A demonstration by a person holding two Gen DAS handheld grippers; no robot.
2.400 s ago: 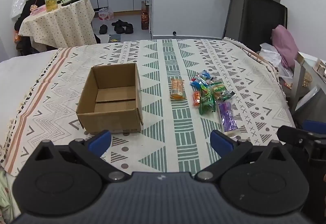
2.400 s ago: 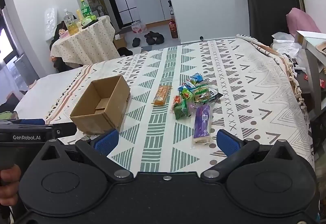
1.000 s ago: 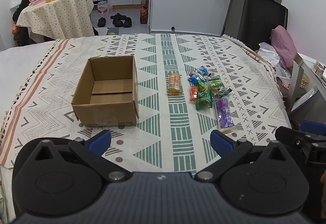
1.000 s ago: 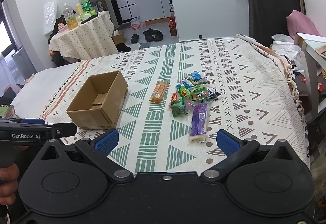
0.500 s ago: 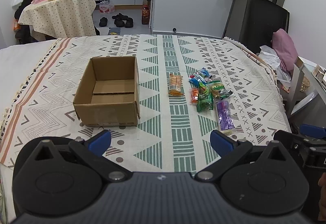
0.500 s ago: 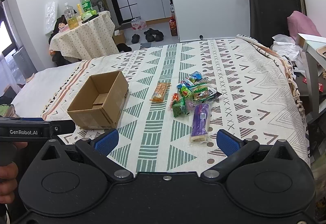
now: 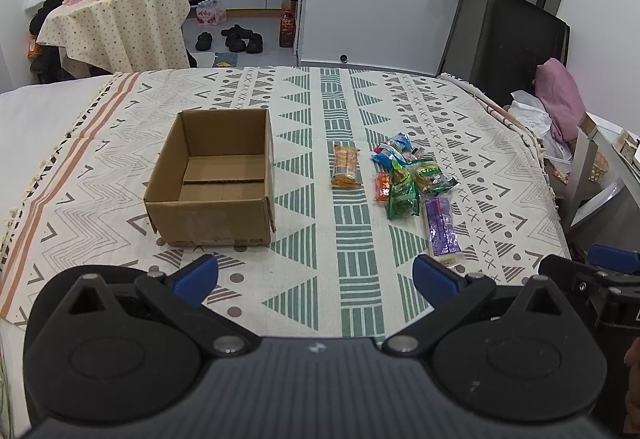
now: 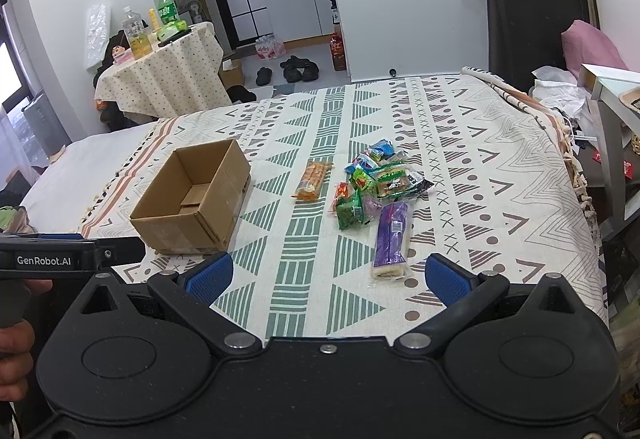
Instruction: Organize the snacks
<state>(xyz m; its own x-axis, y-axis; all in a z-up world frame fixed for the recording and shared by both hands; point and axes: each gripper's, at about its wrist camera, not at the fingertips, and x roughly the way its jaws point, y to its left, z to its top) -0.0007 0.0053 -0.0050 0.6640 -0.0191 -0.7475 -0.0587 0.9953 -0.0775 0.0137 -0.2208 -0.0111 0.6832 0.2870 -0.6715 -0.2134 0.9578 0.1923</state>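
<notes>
An open, empty cardboard box (image 7: pixel 214 175) (image 8: pixel 192 199) stands on the patterned bedspread (image 7: pixel 320 107) (image 8: pixel 480 159). To its right lies an orange cracker packet (image 7: pixel 345 166) (image 8: pixel 313 179), then a heap of several small green, blue and red snack packets (image 7: pixel 404 175) (image 8: pixel 372 179), and nearest me a long purple packet (image 7: pixel 440 227) (image 8: pixel 391 235). My left gripper (image 7: pixel 316 277) is open above the bed's near edge, holding nothing. My right gripper (image 8: pixel 326 275) is open too, just short of the purple packet.
A small round table (image 7: pixel 116 19) with bottles stands far left, shoes (image 7: pixel 236 37) lie on the floor beyond the bed. A black chair (image 7: pixel 508 43) with pink cloth and a side table (image 8: pixel 612 107) flank the bed's right edge. A hand (image 8: pixel 16 351) grips the left handle.
Both cameras have drifted slightly nearer the bed, so the box and snacks sit a little closer. Nothing on the bed has moved; both grippers remain open.
</notes>
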